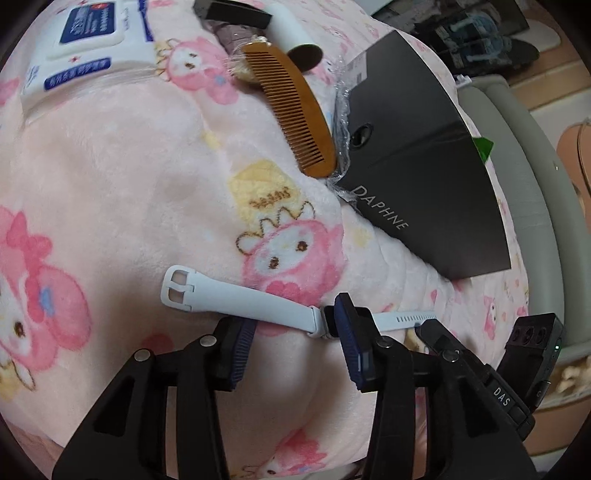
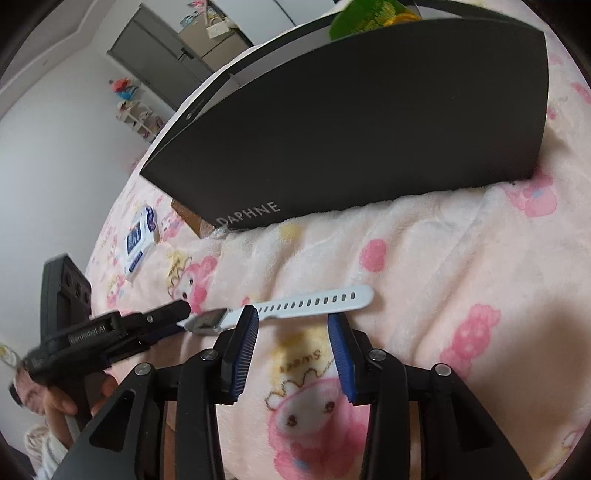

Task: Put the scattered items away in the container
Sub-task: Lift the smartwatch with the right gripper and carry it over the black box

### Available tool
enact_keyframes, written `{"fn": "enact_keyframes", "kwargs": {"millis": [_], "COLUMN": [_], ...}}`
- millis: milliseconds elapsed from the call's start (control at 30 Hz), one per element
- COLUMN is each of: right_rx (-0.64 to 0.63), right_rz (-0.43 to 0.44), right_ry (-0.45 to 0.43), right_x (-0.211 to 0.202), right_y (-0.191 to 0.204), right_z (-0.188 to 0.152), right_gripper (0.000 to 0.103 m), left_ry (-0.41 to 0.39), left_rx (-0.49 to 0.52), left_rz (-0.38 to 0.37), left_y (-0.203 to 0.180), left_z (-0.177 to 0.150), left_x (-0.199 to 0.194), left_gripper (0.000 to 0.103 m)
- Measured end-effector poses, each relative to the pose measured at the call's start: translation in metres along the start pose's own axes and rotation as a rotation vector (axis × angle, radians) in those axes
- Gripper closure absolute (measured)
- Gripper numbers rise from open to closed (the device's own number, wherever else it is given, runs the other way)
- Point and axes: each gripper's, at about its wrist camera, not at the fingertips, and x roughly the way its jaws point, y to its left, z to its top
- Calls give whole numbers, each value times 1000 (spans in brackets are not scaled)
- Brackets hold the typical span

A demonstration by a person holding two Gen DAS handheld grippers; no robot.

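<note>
A white smartwatch lies flat on the pink blanket, its buckle strap [image 1: 236,295] to the left and its holed strap [image 2: 314,301] to the right. My left gripper [image 1: 295,328] is open, its fingers just before the buckle strap and the watch face. My right gripper [image 2: 291,325] is open, its fingers at the near side of the holed strap. Neither holds anything. The black DAPHNE box [image 1: 417,155], the container, stands behind the watch and also shows in the right wrist view [image 2: 351,122]. A wooden comb [image 1: 291,110] lies left of the box.
A wet-wipes pack [image 1: 77,44] lies at the far left, also seen in the right wrist view [image 2: 140,240]. A white-handled brush [image 1: 291,33] and dark items lie beyond the comb. The bed's grey edge [image 1: 532,192] runs on the right. The blanket [image 1: 110,184] is soft and rumpled.
</note>
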Motion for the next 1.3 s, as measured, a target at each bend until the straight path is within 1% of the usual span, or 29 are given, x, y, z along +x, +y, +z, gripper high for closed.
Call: {"fn": "enact_keyframes", "kwargs": {"millis": [67,100,133,167,200,233,300,400,500,600,700,733,800,867,1000,1100,1300], "right_rx": [17,18,18,15,-4,-28,-77,-117,-149,-165,-183,-195,-219,-232,-183,-137,9], "right_rz": [19,22,18,10,-6,-24,-61,-60,-67,-56,-39,-35,-31,-33,-18,4,41], "right_ry": [0,-1,-2,2,3,2,1,-24,-64,-108,-154,-170,-195,-204,-160,-76,76], "right_x": [5,8,12,15,15,15,15,1,-20,-43,-67,-74,-85,-92,-83,-62,-16], "right_y": [-2,-3,-4,-5,-2,2,11,23,33,39,46,49,54,55,40,24,-12], "right_z": [3,5,6,6,6,6,6,7,10,19,32,37,45,51,41,26,5], "right_gripper": [65,65,65,65,77,94,96,98,99,99,99,99,99,99,99,99,98], "left_ry": [-20,-35,-45,-41,-28,-26,-49,-69,-88,-112,-142,-152,-156,-153,-116,-116,-111], "left_rx": [-8,-13,-13,0,22,41,70,92,128,173,230,251,288,307,256,220,158], "left_rz": [3,15,27,31,19,9,8,-10,-37,-67,-103,-107,-106,-70,-19,15,47], "left_y": [3,5,6,4,2,-1,-8,-21,-38,-69,-96,-105,-125,-133,-120,-101,-71], "left_z": [-1,-1,-1,0,1,1,0,3,8,12,17,18,20,21,19,17,17], "left_x": [-2,-3,-4,-2,-2,-3,-11,-18,-37,-46,-64,-70,-68,-62,-45,-42,-41], "left_gripper": [62,70,82,84,90,94,97,98,98,98,98,98,98,98,98,98,98]}}
